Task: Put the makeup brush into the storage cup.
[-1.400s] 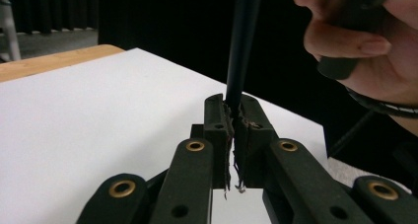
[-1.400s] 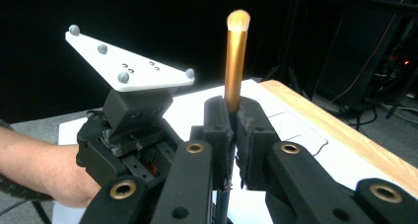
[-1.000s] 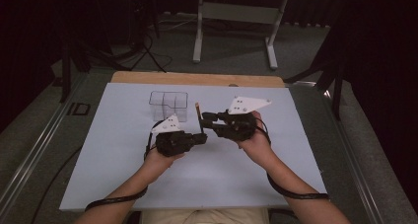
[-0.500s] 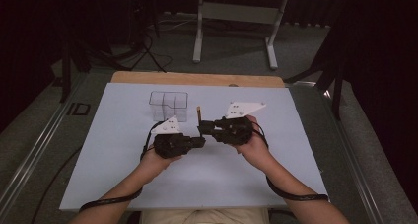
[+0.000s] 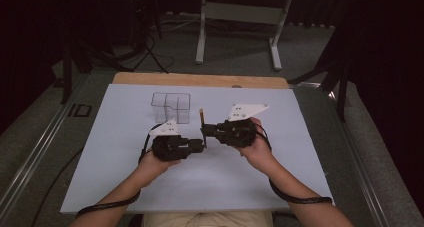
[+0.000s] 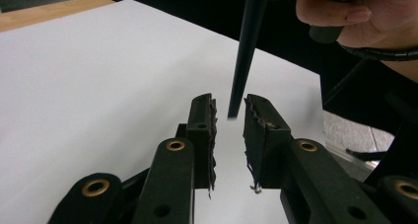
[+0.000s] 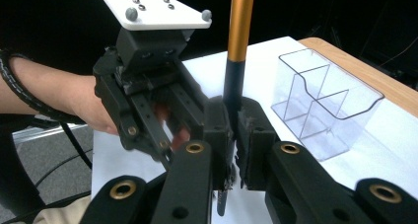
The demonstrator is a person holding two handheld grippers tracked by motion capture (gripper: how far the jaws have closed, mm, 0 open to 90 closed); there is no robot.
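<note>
Right tool (image 7: 235, 135): jaws clamped on a slim pen-like stick (image 7: 236, 56), black in its lower part, orange above. The stick stands near upright, its black tip poking out below the pads. In the high view the right tool (image 5: 204, 132) points toward the person's left, and the stick (image 5: 201, 118) rises just above it over the middle of the counter.

Left tool (image 6: 229, 130): jaws a little apart, having just been opening. In the left gripper view the stick's black tip (image 6: 241, 61) hangs down into the gap between the pads; no pad presses on it. In the high view the left tool (image 5: 202, 146) lies just below and beside the right one, nose to nose.

Against the frames of a second ago: the left tool was shut at the stick then and now stands loosened; the right tool has tightened its hold. Both hands sit in much the same spot.

Around: a white sheet (image 5: 110, 152) covers the counter. A clear plastic holder with compartments (image 5: 171, 106) stands just beyond the tools, apart from them, with bare sheet between.
</note>
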